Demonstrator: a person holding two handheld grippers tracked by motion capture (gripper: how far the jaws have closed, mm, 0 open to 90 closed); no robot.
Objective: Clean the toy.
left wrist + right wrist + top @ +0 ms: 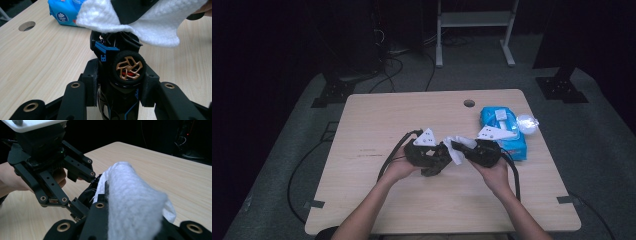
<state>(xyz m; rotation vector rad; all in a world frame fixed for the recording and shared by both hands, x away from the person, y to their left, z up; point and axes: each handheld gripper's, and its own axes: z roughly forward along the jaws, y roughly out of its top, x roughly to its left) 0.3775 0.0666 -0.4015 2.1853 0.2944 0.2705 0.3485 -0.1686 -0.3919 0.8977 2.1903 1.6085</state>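
- The glossy black toy car with blue trim and a copper-spoked wheel (129, 68) is the landmark; it sits clamped between the jaws of the left gripper (432, 159), held above the middle of the pale wooden table (377, 115).
- In the left gripper view the car's long axis runs straight away from the camera, along the jaws, so one end points out toward the other hand.
- The left gripper's jaws are narrowed onto the car's flanks, pads pressing on both sides.
- The white textured wet wipe (155, 22) lies on that far end of the car, draped over it and touching it.
- The right gripper (460, 148) pinches the wipe tightly; in the right gripper view the cloth (135, 205) bulges up out of the closed jaws.
- The right gripper stands just right of the car, tip to tip with the left one, so it is the hand placed to rub; I judge that a wiping stroke would run along the car's long axis, back toward the wheel.
- The left gripper's own pads cover the car's sides, which likely blocks the wipe from those patches.
- The blue plastic pack of wet wipes (504, 127) lies farther right of the car, on the table, with a crumpled clear wrapper (527, 123) touching it.
- A round cable hole (469, 103) is beyond the car, near the far edge.
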